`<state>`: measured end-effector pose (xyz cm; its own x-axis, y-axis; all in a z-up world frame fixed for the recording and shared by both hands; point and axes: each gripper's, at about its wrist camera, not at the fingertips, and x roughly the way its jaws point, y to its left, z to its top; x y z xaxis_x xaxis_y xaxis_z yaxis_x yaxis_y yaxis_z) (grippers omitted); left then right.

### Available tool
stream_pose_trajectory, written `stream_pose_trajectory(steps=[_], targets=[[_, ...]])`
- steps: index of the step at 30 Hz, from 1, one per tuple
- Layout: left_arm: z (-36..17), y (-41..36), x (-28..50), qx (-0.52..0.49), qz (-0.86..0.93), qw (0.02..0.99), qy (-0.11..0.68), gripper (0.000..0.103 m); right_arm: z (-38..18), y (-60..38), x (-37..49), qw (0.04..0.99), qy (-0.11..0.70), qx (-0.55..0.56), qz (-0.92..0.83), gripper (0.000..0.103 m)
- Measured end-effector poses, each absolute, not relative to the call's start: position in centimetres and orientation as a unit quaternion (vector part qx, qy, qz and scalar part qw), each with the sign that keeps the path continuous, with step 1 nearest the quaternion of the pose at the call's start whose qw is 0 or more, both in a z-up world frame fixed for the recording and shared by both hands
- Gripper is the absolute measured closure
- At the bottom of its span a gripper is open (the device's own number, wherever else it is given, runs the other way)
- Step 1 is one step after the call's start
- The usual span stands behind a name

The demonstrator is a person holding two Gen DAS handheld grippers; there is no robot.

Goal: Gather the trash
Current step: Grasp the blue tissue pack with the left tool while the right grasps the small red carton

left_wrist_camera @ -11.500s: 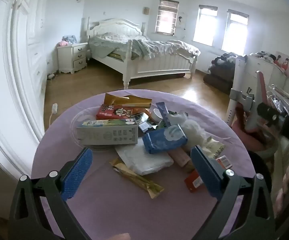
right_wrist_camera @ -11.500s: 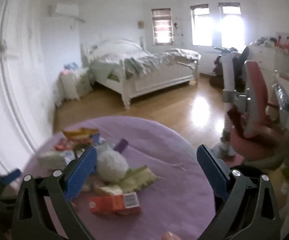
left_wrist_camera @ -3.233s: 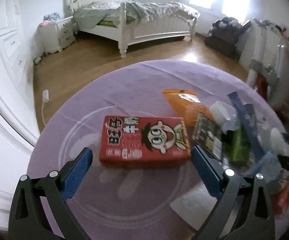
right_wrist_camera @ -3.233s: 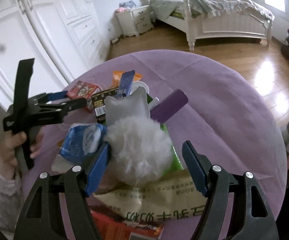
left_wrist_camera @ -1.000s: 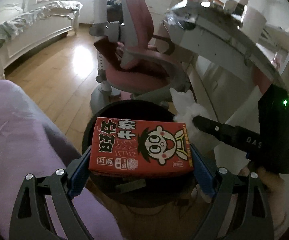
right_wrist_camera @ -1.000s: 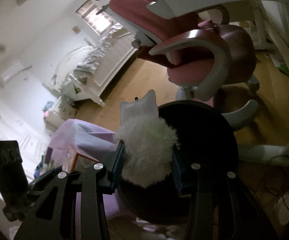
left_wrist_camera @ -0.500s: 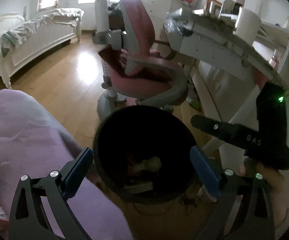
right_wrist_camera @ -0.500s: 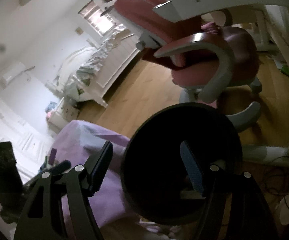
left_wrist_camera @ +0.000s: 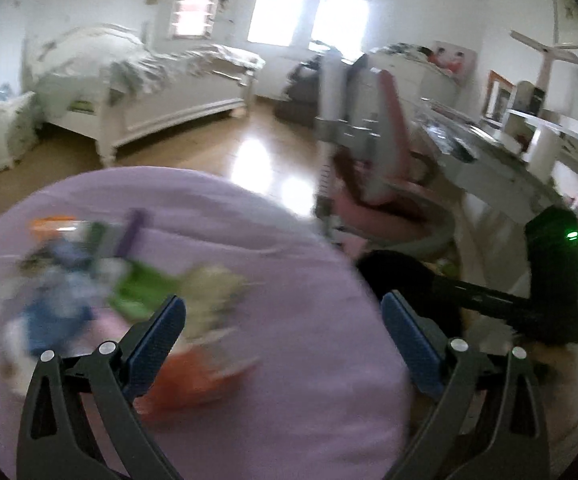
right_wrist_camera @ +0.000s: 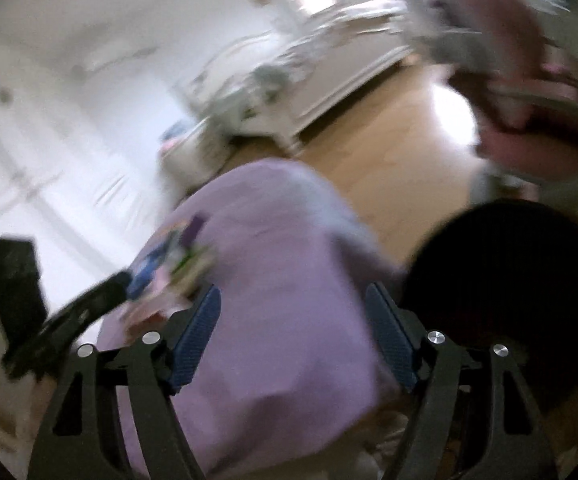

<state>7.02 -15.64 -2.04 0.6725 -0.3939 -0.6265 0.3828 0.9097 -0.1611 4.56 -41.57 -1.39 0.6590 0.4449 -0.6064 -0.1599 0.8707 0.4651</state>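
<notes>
My left gripper (left_wrist_camera: 283, 330) stands open and empty over the right part of the purple table (left_wrist_camera: 289, 264). A blurred heap of trash (left_wrist_camera: 129, 284) lies on the table to its left: blue, green, beige and orange wrappers. The black bin (left_wrist_camera: 405, 280) sits low beside the table's right edge. My right gripper (right_wrist_camera: 293, 328) hangs over the table's near edge with its jaws still opening and nothing between them. The black bin (right_wrist_camera: 521, 280) is just to its right. The trash heap (right_wrist_camera: 177, 260) shows far left on the table (right_wrist_camera: 273, 288).
A pink office chair (left_wrist_camera: 381, 168) stands behind the bin. A white desk (left_wrist_camera: 501, 160) runs along the right. The other hand-held gripper (left_wrist_camera: 545, 292) crosses the left wrist view at right. A white bed (left_wrist_camera: 149, 92) and wooden floor (left_wrist_camera: 217, 148) lie beyond the table.
Both grippers let go of the red carton and the white fluffy thing over the bin, then swung left and up, back toward the table. Both views are now motion-blurred.
</notes>
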Motion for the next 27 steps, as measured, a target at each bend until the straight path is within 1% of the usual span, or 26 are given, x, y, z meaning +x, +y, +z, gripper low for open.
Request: stream_pose_trajectory(steps=[4,9,11,12,16,24,25,26,27], targets=[[-2.0,-9.5,7.6,0.024,-0.191,0.915,0.354,0.006,-0.5,-35.1,5.6,0.878,0.387,0.108,0.260,0.028],[-2.8,-5.7,9.2,0.101,-0.195,0.901,0.375,0.006,0.2,-28.2,7.1,0.858,0.386,-0.008,0.339,0.028],[-3.6,-4.6,10.4,0.117,-0.205,0.889,0.392,0.006,0.0,-25.6,7.8,0.847,0.389,-0.058,0.358,0.033],[-4.0,-4.1,11.0,0.119,-0.210,0.885,0.399,0.006,-0.2,-24.5,8.2,0.841,0.388,-0.087,0.367,0.038],[-5.1,-2.9,12.4,0.114,-0.240,0.870,0.415,0.006,-1.4,-21.7,9.7,0.817,0.385,-0.182,0.389,0.039],[-6.2,-3.9,14.1,0.147,-0.294,0.841,0.430,0.006,-3.3,-20.9,11.0,0.751,0.414,-0.242,0.454,0.039],[-6.3,-4.1,14.4,0.148,-0.298,0.839,0.432,0.007,-3.4,-20.7,10.9,0.747,0.416,-0.248,0.456,0.039],[-6.4,-4.2,14.5,0.147,-0.298,0.838,0.432,0.014,-3.5,-20.5,10.8,0.745,0.415,-0.252,0.459,0.041],[-6.4,-4.3,14.7,0.145,-0.300,0.838,0.433,0.022,-3.5,-20.4,10.6,0.745,0.411,-0.253,0.460,0.048]])
